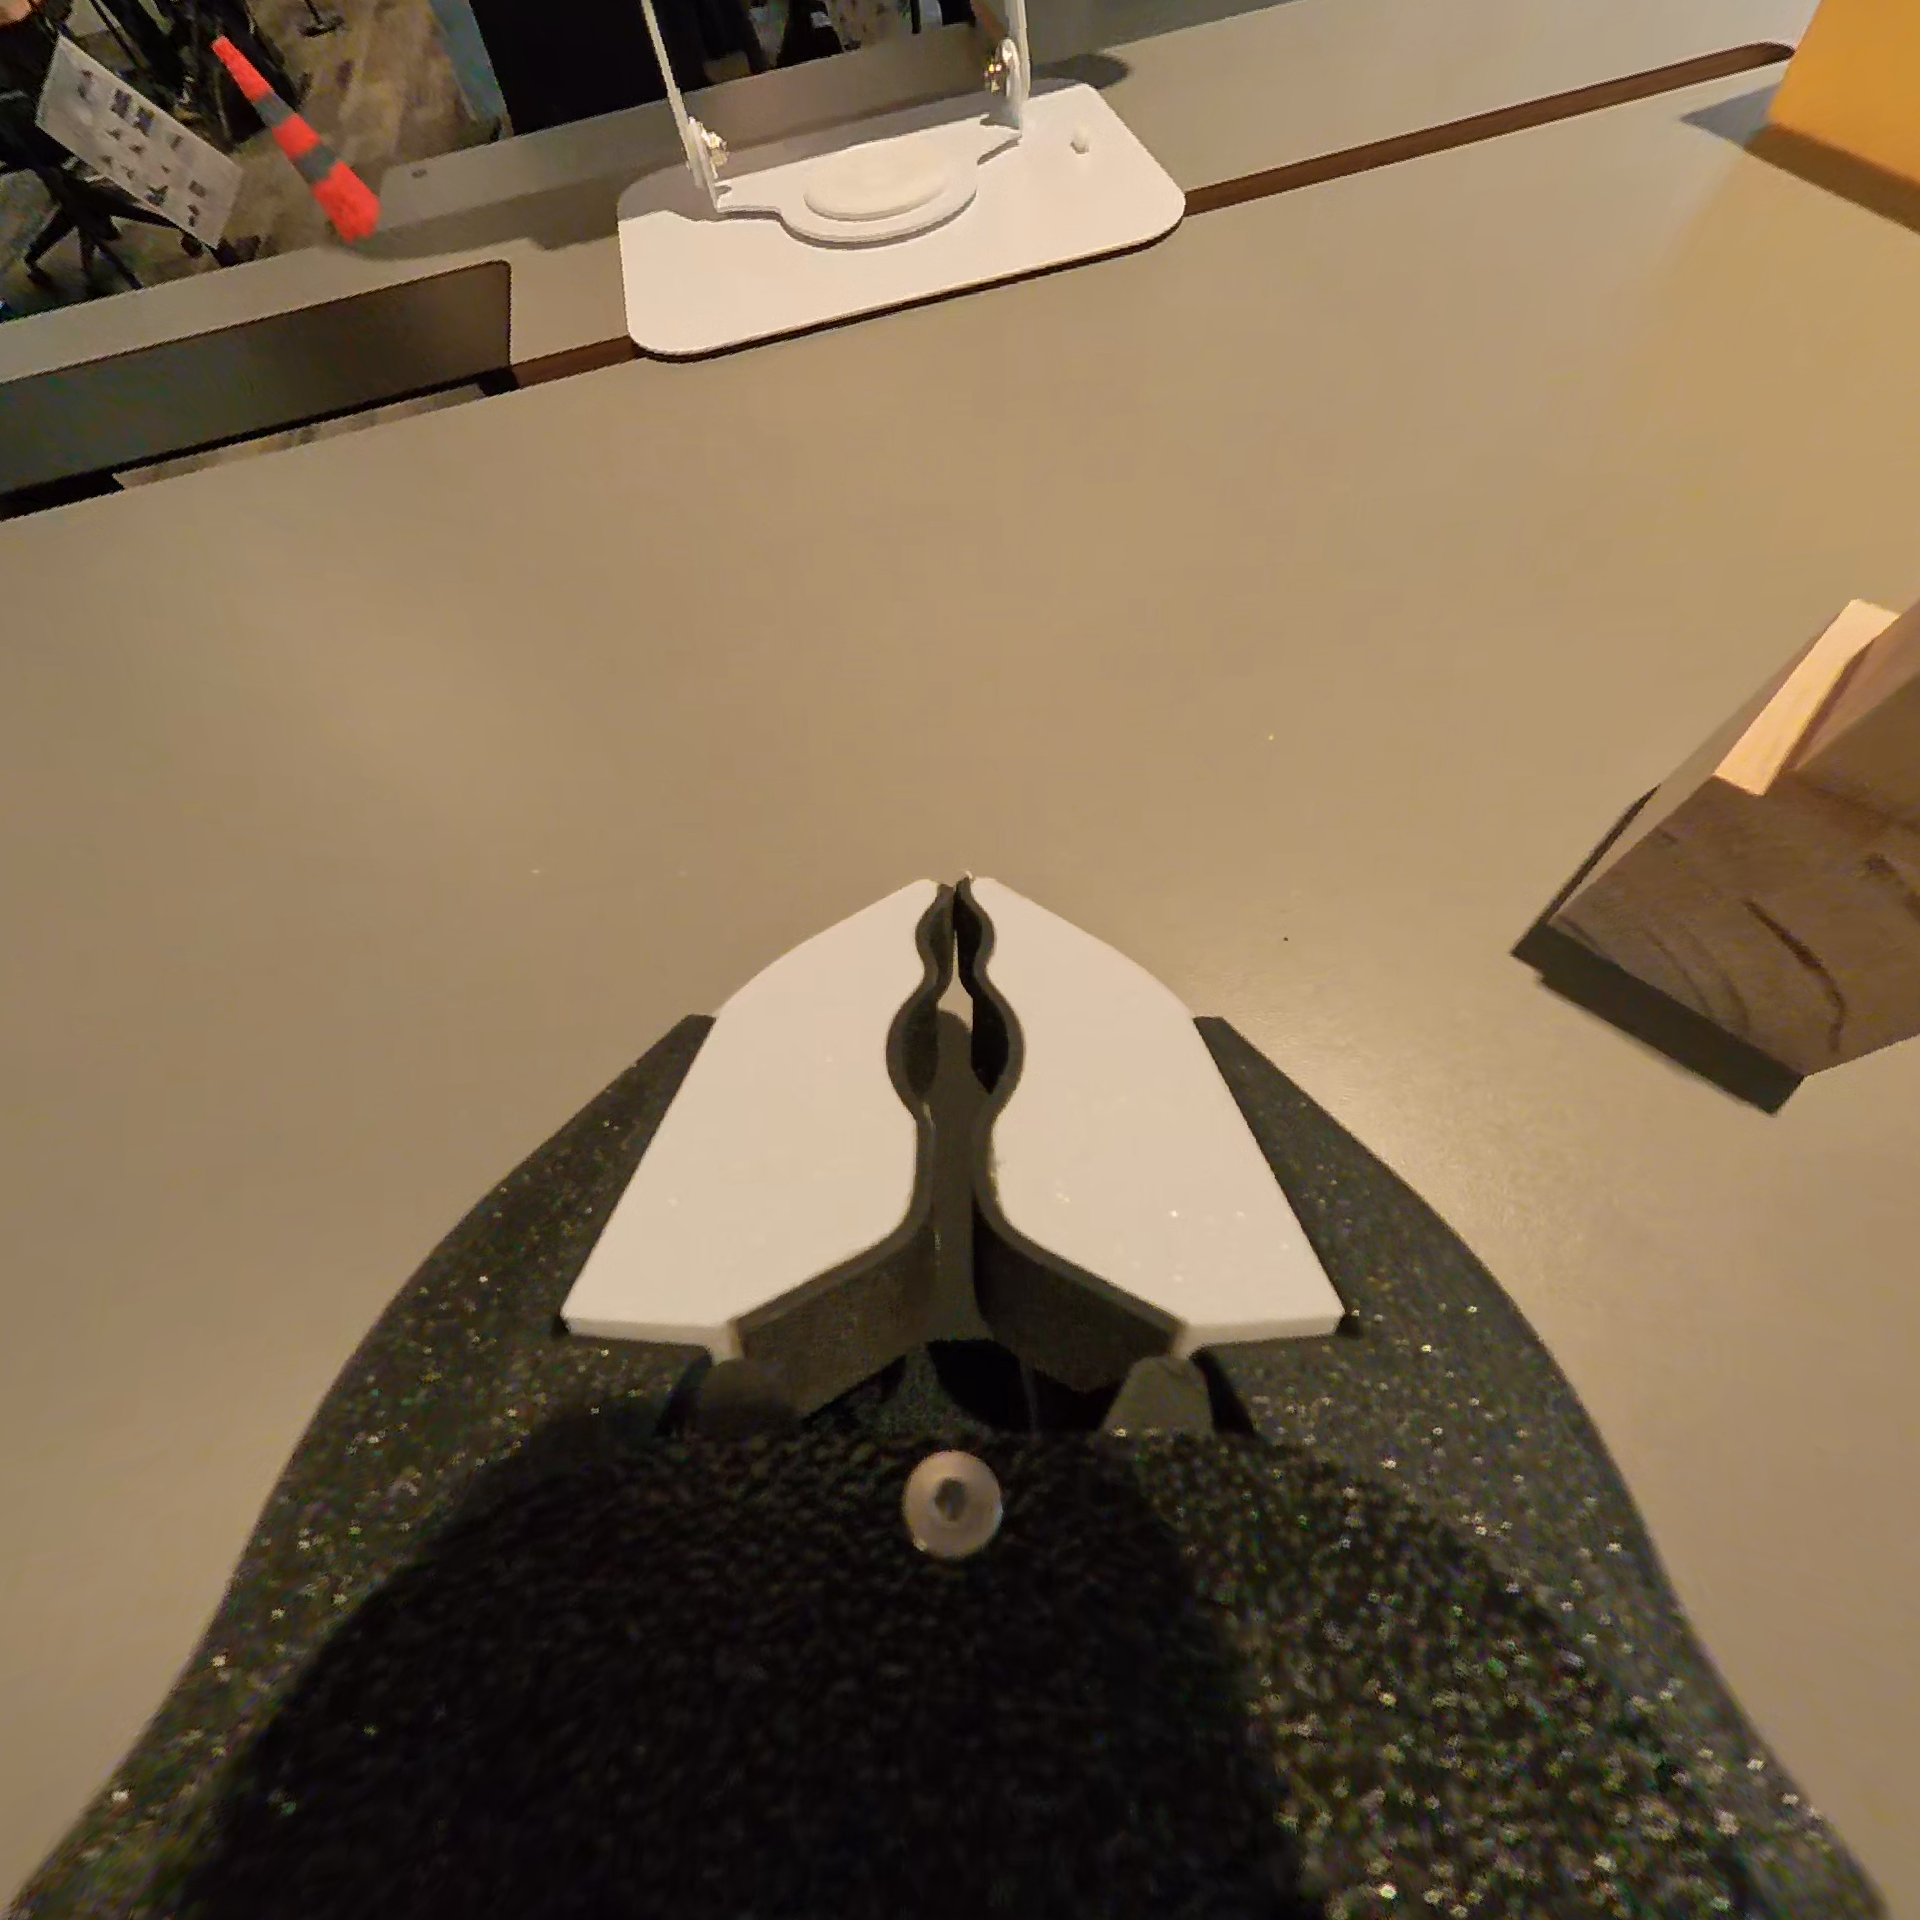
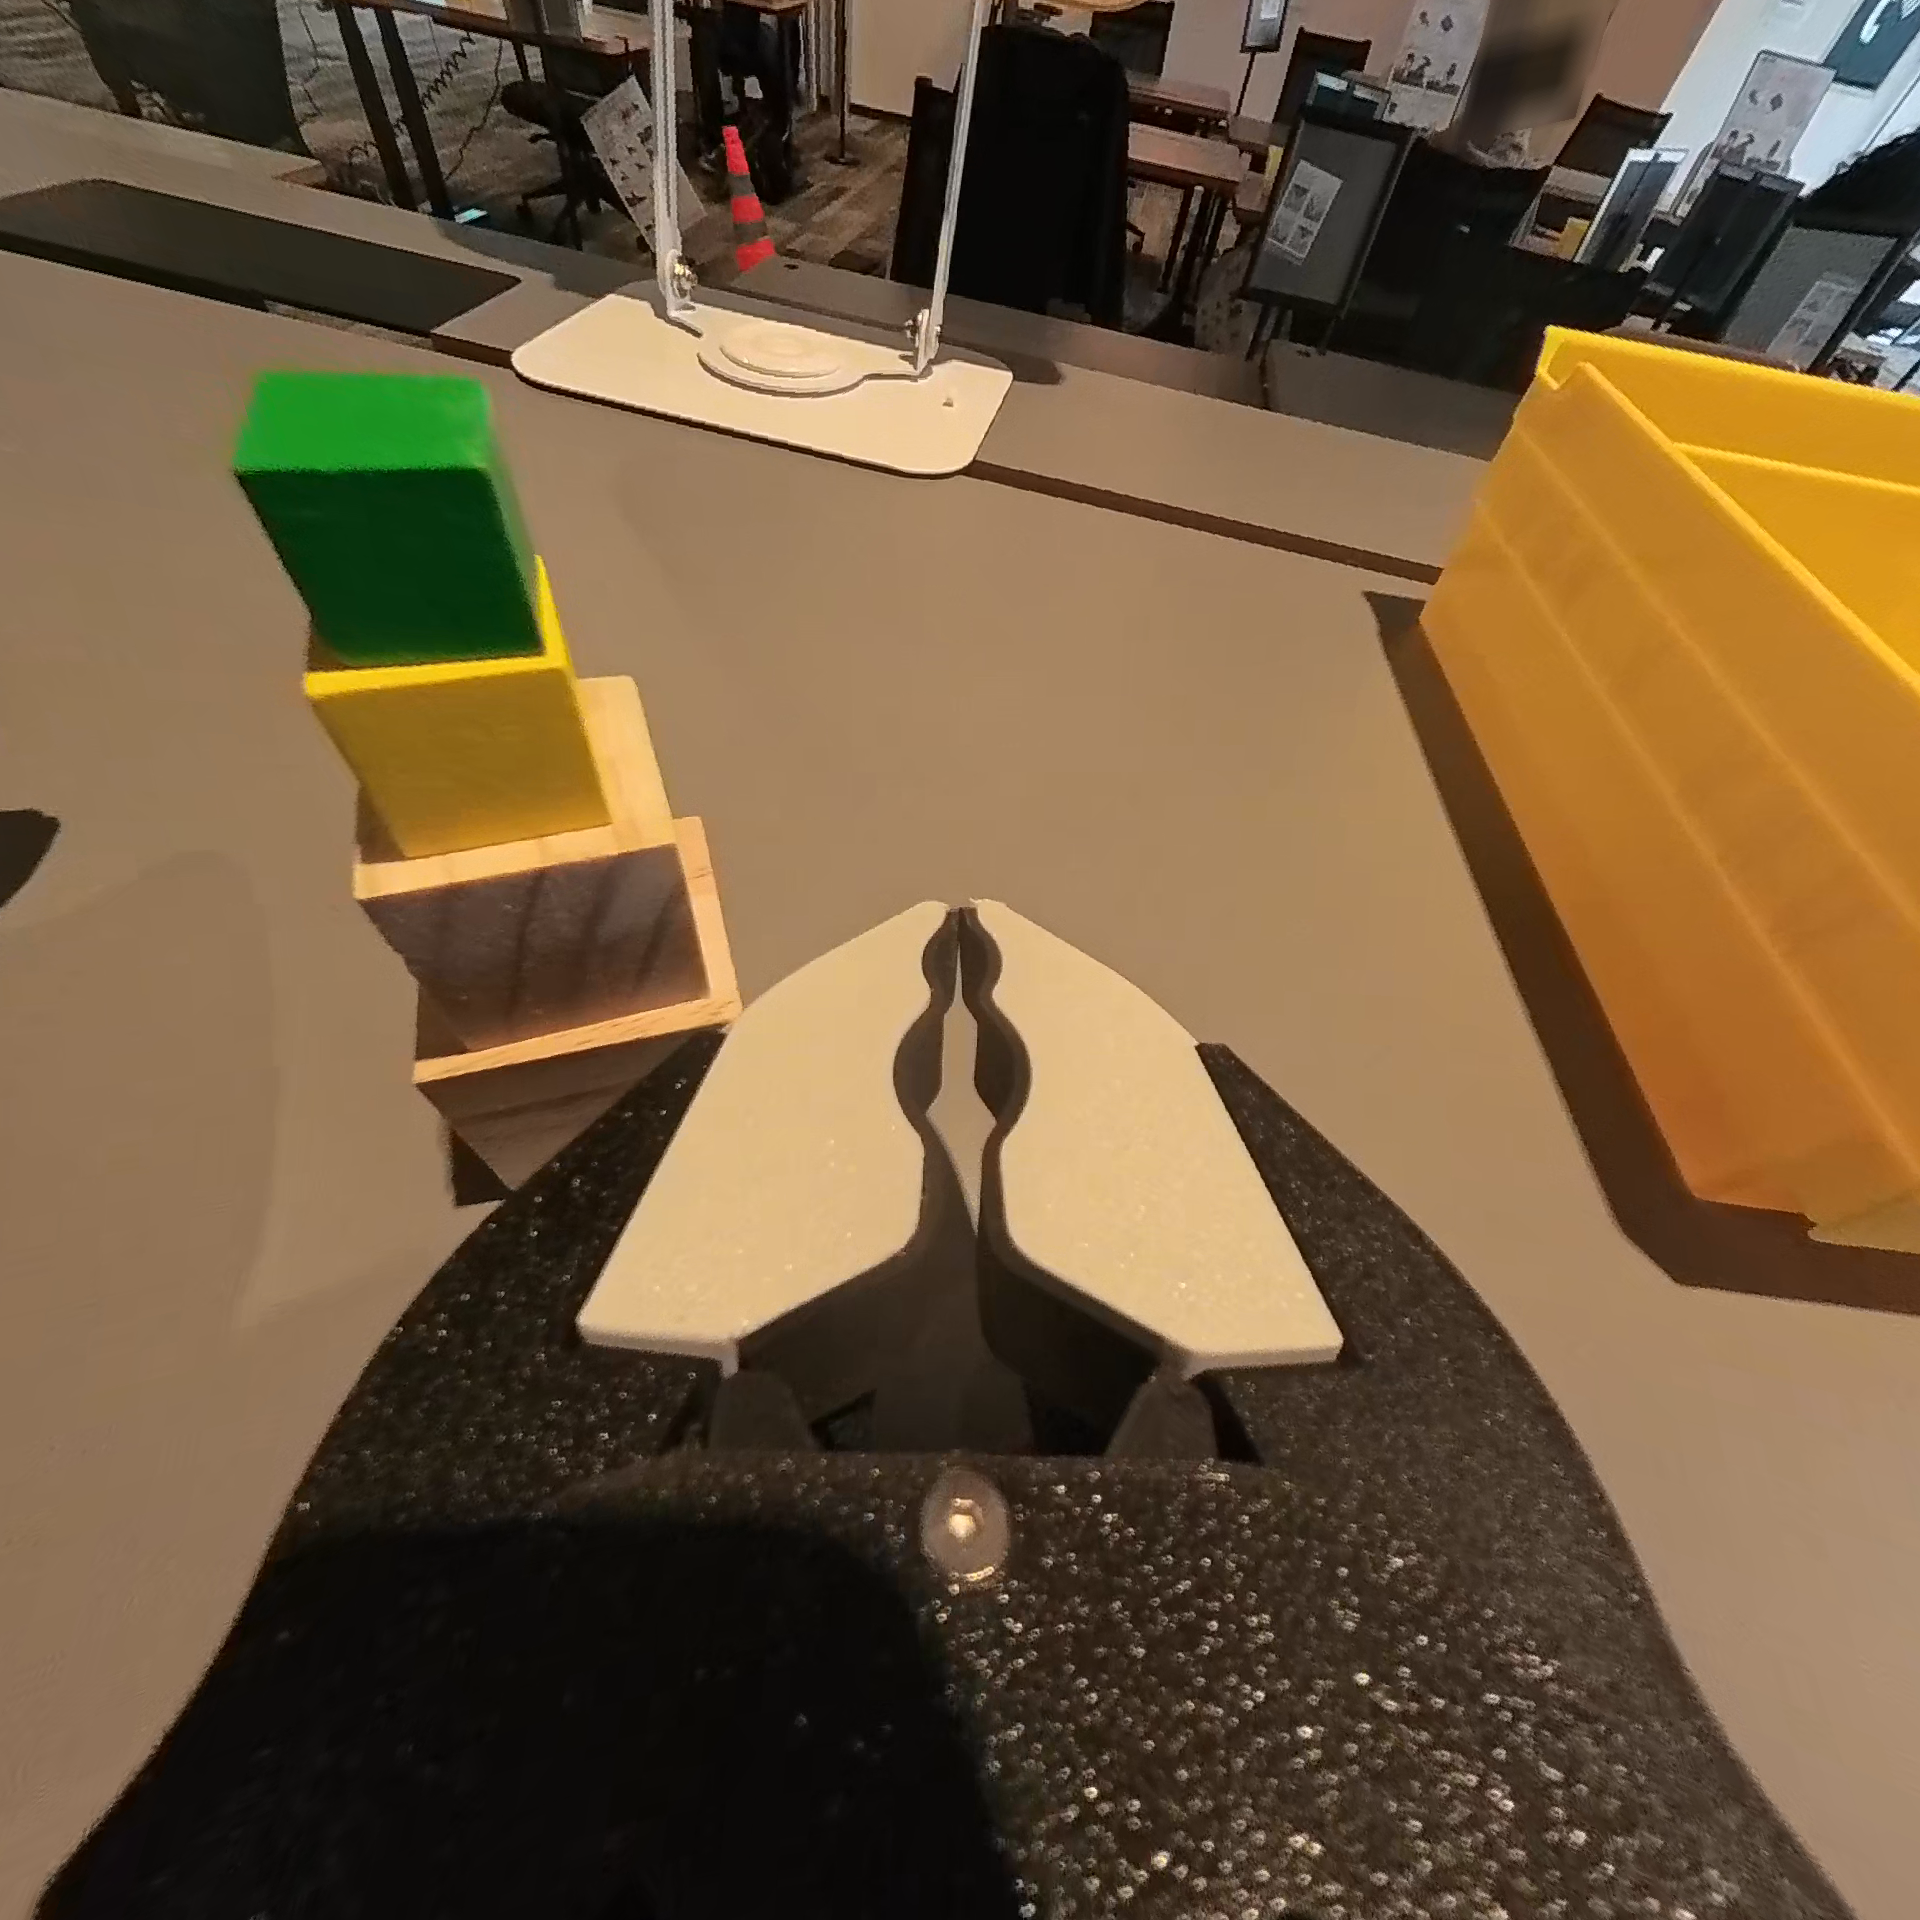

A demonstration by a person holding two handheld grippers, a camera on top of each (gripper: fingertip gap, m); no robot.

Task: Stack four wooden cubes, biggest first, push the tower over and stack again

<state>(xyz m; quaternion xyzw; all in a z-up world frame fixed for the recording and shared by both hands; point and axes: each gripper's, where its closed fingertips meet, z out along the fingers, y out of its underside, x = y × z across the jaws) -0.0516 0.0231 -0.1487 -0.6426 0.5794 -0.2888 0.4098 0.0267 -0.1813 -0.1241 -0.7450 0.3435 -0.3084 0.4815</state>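
Note:
In the right wrist view a tower of four cubes stands on the grey table (image 2: 1039,727), left of my right gripper (image 2: 964,912). From the bottom: a large plain wood cube (image 2: 540,1091), a smaller plain wood cube (image 2: 540,935), a yellow cube (image 2: 468,758) and a green cube (image 2: 384,509) on top. My right gripper is shut and empty, just right of the tower's base. In the left wrist view my left gripper (image 1: 958,886) is shut and empty over bare table (image 1: 727,675). The two lower wood cubes (image 1: 1745,935) show at its right edge.
A white lamp base (image 2: 769,384) stands at the far table edge; it also shows in the left wrist view (image 1: 894,229). A yellow bin (image 2: 1714,790) sits on the right. A black pad (image 2: 239,249) lies at the far left. An orange cone (image 2: 746,208) stands beyond the table. The tips of one gripper are about 20 cm away from the tips of the other. My left tips are about 15 cm from the yellow cube (image 2: 468,758), my right tips only 7 cm.

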